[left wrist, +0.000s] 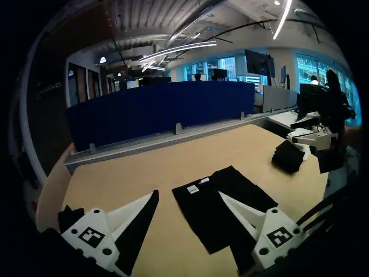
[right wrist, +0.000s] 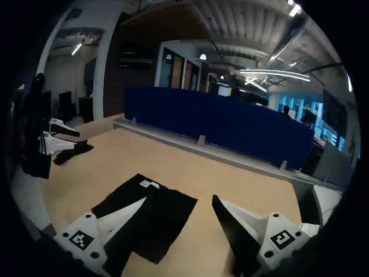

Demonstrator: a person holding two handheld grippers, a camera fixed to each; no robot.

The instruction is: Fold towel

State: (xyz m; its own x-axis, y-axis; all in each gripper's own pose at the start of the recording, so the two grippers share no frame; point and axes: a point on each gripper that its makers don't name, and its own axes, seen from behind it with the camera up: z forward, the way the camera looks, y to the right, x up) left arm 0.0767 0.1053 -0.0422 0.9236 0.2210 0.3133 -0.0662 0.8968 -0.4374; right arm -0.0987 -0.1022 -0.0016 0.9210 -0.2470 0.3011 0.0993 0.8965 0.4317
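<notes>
Nearest in the left gripper view are the two white fingers of the left gripper (left wrist: 188, 193), spread wide and holding nothing. One finger is over bare wood and the other over the black towel (left wrist: 203, 212). That towel lies flat on the pale wooden table (left wrist: 175, 161), close to the near edge, with its white label toward the far side. A folded dark pile (left wrist: 288, 157) sits well apart at the far right.

I judge the step in hand to be the reach for a grip before a fold. To do it well, each gripper should take one corner of the same edge and pinch every layer there. Both should then lift together, keeping that edge taut, and lay it squarely on the opposite edge so no crease is dragged in. Whether the cloth is already doubled I cannot tell.

On the right, the right gripper (right wrist: 179, 198) is likewise wide open and empty. Its left finger is over the towel (right wrist: 166, 212) and its right finger over bare table (right wrist: 221, 180).
</notes>
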